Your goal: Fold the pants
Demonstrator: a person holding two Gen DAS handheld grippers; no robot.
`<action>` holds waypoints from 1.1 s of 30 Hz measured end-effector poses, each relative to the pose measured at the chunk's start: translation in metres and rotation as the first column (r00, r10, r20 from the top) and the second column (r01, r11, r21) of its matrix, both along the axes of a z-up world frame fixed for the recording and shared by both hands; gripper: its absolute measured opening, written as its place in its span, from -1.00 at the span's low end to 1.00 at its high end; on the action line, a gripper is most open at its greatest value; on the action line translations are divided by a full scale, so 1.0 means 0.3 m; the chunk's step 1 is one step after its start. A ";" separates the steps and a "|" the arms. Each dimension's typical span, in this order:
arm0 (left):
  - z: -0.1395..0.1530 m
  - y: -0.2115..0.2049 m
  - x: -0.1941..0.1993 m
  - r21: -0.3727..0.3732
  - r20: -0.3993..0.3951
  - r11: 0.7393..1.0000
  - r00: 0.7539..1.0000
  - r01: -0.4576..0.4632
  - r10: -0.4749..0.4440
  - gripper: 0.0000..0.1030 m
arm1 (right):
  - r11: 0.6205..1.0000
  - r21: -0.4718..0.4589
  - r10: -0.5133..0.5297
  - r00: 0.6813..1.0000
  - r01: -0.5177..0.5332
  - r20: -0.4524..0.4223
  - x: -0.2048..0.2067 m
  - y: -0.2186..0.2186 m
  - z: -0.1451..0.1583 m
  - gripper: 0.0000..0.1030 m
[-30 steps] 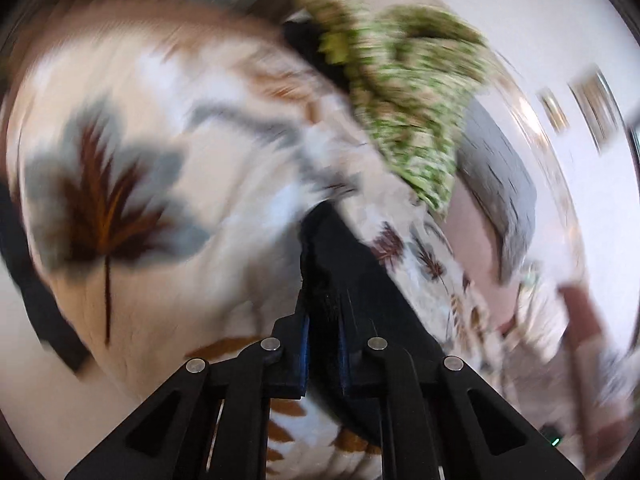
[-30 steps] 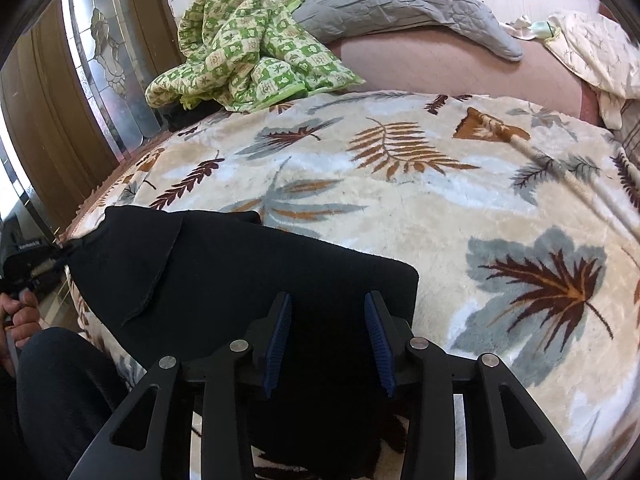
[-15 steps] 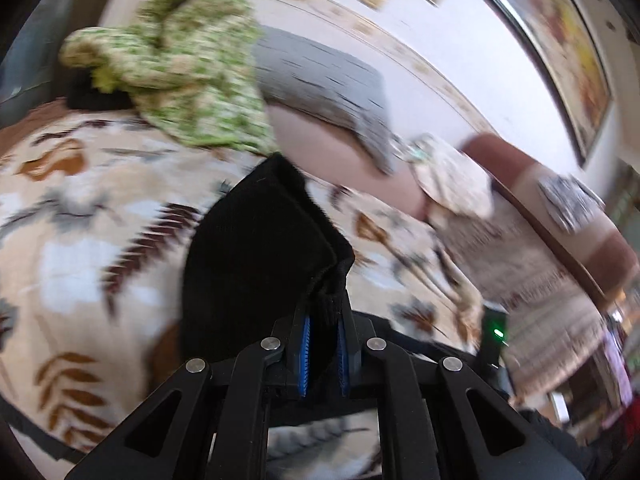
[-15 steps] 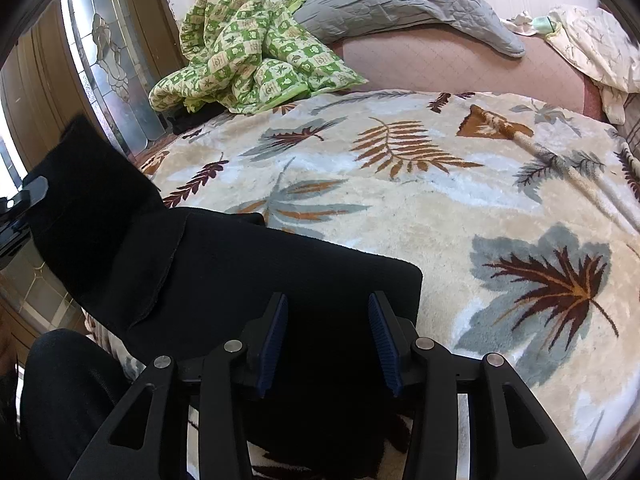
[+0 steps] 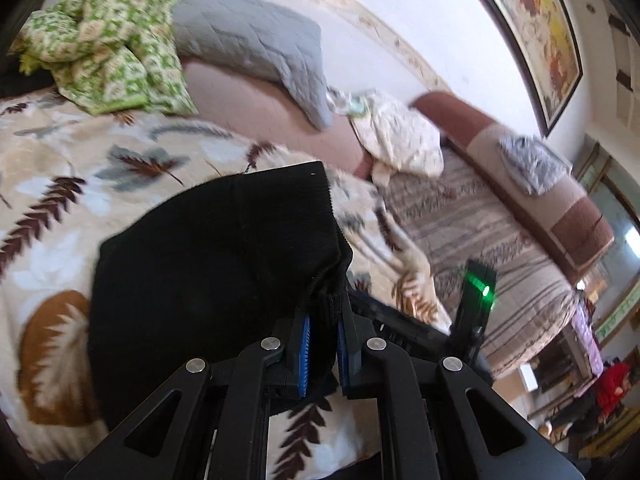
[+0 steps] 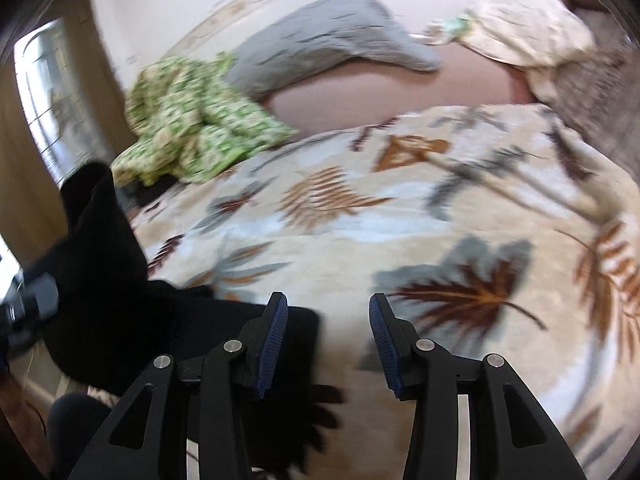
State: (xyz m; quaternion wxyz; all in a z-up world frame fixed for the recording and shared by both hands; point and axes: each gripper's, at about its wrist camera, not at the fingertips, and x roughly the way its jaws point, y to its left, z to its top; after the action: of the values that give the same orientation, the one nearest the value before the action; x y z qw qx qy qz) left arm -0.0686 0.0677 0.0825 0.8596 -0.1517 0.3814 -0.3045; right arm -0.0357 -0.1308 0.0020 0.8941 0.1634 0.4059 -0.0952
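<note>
Two grippers are showing: your left gripper (image 5: 322, 344) is pinching the black pants (image 5: 208, 280) by their ribbed edge, draping them over the leaf-print blanket (image 5: 56, 208); your right gripper (image 6: 328, 344) is hanging wide apart, gripping nothing, above that blanket beside the pants.

Home bedroom, blanket-covered bed (image 6: 360, 240), pillow (image 5: 256, 48)

Right wrist view motion-blurred; black pants (image 6: 120, 300) cut off at left edge, lower part hidden behind gripper frame.
</note>
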 end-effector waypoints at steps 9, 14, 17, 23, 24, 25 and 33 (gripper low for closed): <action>-0.165 -0.167 0.107 0.127 -0.089 0.991 0.996 0.043 -0.031 -0.84 | 0.997 -0.009 -0.071 0.997 0.071 -0.019 -0.063 -0.092 0.013 -0.11; -0.220 -0.206 0.150 0.176 -0.111 0.984 0.994 0.036 -0.017 -0.78 | 0.997 -0.009 -0.073 0.997 0.072 -0.018 -0.076 -0.093 0.018 -0.11; -0.219 -0.253 0.134 0.191 -0.105 0.980 0.994 0.060 -0.041 -0.55 | 0.998 -0.014 -0.063 0.998 0.062 -0.020 -0.070 -0.082 0.016 -0.11; -0.181 -0.195 0.082 0.094 -0.140 0.992 0.988 0.085 -0.072 -0.24 | 0.997 -0.053 -0.050 0.999 0.050 0.000 -0.069 -0.061 0.034 -0.11; -0.165 -0.153 0.069 0.072 -0.136 0.995 0.989 0.063 -0.053 -0.24 | 0.997 -0.055 -0.047 0.999 0.047 0.009 -0.071 -0.059 0.042 -0.11; -0.139 -0.097 0.051 0.048 -0.121 0.999 0.993 0.015 -0.009 -0.24 | 0.998 -0.061 -0.033 0.999 0.034 0.025 -0.075 -0.050 0.055 -0.11; -0.123 0.235 0.016 0.099 -0.199 0.941 0.920 -0.323 0.337 -0.70 | 0.920 0.021 0.386 0.914 -0.392 0.128 -0.069 0.159 0.130 -0.46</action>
State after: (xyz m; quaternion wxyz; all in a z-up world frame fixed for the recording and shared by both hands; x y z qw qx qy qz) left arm -0.0637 0.1383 0.0455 0.8571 -0.2178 0.4499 -0.1247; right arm -0.0565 -0.0831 0.0409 0.9142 0.1055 0.3771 0.1040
